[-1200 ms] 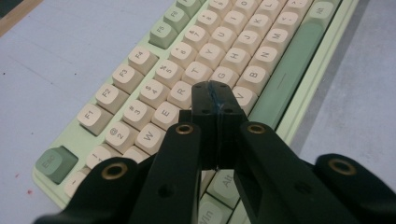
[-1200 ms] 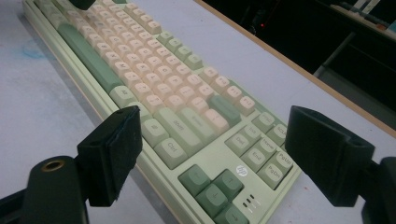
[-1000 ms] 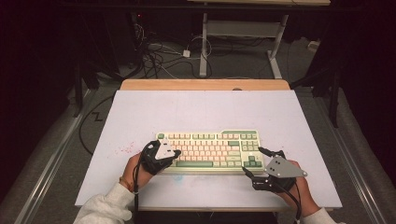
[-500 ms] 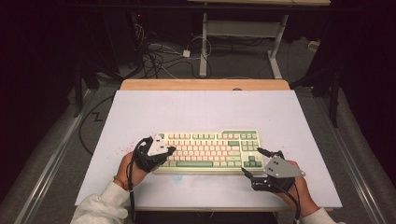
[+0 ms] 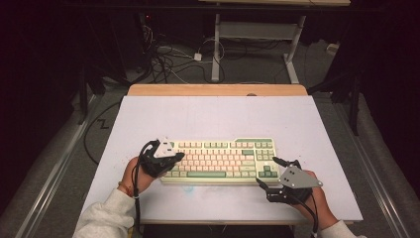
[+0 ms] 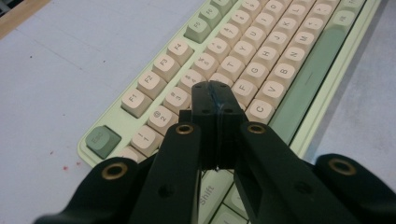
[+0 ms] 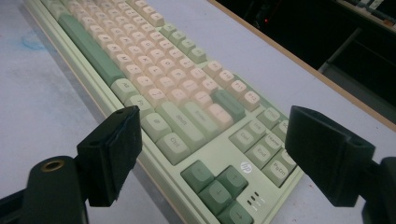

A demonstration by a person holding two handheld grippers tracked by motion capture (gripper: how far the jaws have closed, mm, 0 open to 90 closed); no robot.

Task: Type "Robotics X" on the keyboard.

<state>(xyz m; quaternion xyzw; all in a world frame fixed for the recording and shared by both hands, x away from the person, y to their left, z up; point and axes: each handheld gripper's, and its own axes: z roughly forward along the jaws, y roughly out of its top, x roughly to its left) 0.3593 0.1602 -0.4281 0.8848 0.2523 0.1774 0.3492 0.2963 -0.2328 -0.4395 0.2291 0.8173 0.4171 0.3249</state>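
Resting my left gripper point(image 6: 217, 100), pads pressed together, on the keyboard point(image 5: 223, 161) keys, I hold my right gripper point(image 7: 210, 154) spread around its near right corner; white desk point(image 5: 213, 116), dark room beyond.

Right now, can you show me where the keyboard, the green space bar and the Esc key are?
keyboard point(image 5: 223, 161): high view, on its middle rows of cream keys.
green space bar point(image 7: 88, 46): right gripper view, on the middle of the long bar.
Esc key point(image 6: 102, 141): left gripper view, on the key's top face.
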